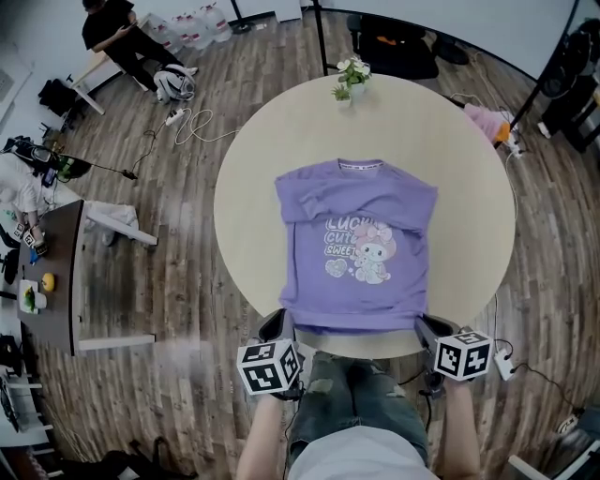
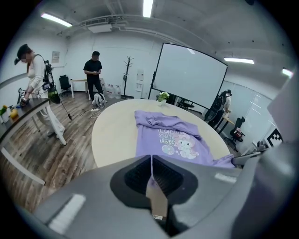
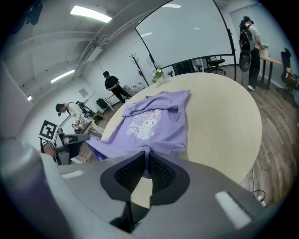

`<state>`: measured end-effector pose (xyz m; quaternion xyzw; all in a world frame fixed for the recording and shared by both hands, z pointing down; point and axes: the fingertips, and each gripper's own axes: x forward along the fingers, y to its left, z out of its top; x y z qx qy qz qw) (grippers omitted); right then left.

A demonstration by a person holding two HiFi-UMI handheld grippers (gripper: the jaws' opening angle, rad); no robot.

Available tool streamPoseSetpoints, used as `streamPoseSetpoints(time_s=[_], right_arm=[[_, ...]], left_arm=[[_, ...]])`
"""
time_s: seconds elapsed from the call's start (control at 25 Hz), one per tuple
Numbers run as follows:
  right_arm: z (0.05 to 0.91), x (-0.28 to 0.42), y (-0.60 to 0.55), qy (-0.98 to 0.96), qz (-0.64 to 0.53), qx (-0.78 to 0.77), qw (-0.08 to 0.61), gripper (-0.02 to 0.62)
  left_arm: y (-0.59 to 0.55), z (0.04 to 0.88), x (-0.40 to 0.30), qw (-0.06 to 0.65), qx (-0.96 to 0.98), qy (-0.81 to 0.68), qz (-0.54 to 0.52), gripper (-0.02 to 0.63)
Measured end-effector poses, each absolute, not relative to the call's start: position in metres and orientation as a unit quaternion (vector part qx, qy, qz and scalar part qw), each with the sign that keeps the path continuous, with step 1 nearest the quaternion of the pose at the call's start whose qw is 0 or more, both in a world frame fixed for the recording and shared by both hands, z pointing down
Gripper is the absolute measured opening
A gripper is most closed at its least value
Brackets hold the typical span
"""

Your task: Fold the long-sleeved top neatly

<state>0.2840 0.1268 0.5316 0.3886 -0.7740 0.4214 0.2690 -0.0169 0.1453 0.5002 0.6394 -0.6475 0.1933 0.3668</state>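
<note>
The jaws of the left gripper (image 2: 151,159) are clenched on a thin edge of purple cloth, and those of the right gripper (image 3: 144,157) are clenched on a fold of the same cloth. What is grasped is the near hem of the long-sleeved top (image 1: 356,248), taken at its near left and near right corners. The top is laid print side up on the round, pale counter (image 1: 253,178), with its collar towards the far side and its hem at the near rim. Loose folds are seen across its chest on the left. A cartoon print and lettering are shown on the front.

At the far rim of the counter a small pot of flowers (image 1: 351,81) is set, white blooms and green leaves standing in it, well apart from the top. The counter is surrounded by a dark wood-plank floor (image 1: 187,272). A dark side table (image 1: 58,272) is placed to the left, with small yellow and green items on it. Large water bottles (image 1: 192,28) are gathered on the floor at the far left. A projection screen (image 2: 191,74) and a coat stand (image 2: 128,74) are seen against the far wall.
</note>
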Motion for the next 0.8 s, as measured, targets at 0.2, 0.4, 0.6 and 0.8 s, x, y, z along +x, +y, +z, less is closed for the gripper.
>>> streamPoseSetpoints(time_s=[0.2, 0.4, 0.6, 0.8], right_arm=[[0.520, 0.280, 0.103, -0.787, 0.407, 0.385, 0.257, 0.054], [0.510, 0.277, 0.073, -0.795, 0.393, 0.391, 0.247, 0.054], [0.498, 0.269, 0.038, -0.795, 0.384, 0.407, 0.234, 0.054], [0.492, 0.268, 0.001, -0.783, 0.383, 0.433, 0.231, 0.052]], left_arm=[[0.118, 0.481, -0.021, 0.351, 0.652, -0.649, 0.175, 0.013], [0.087, 0.468, -0.022, 0.322, 0.673, -0.640, 0.185, 0.013], [0.049, 0.461, -0.029, 0.310, 0.690, -0.626, 0.190, 0.013], [0.000, 0.456, -0.040, 0.293, 0.702, -0.617, 0.200, 0.001]])
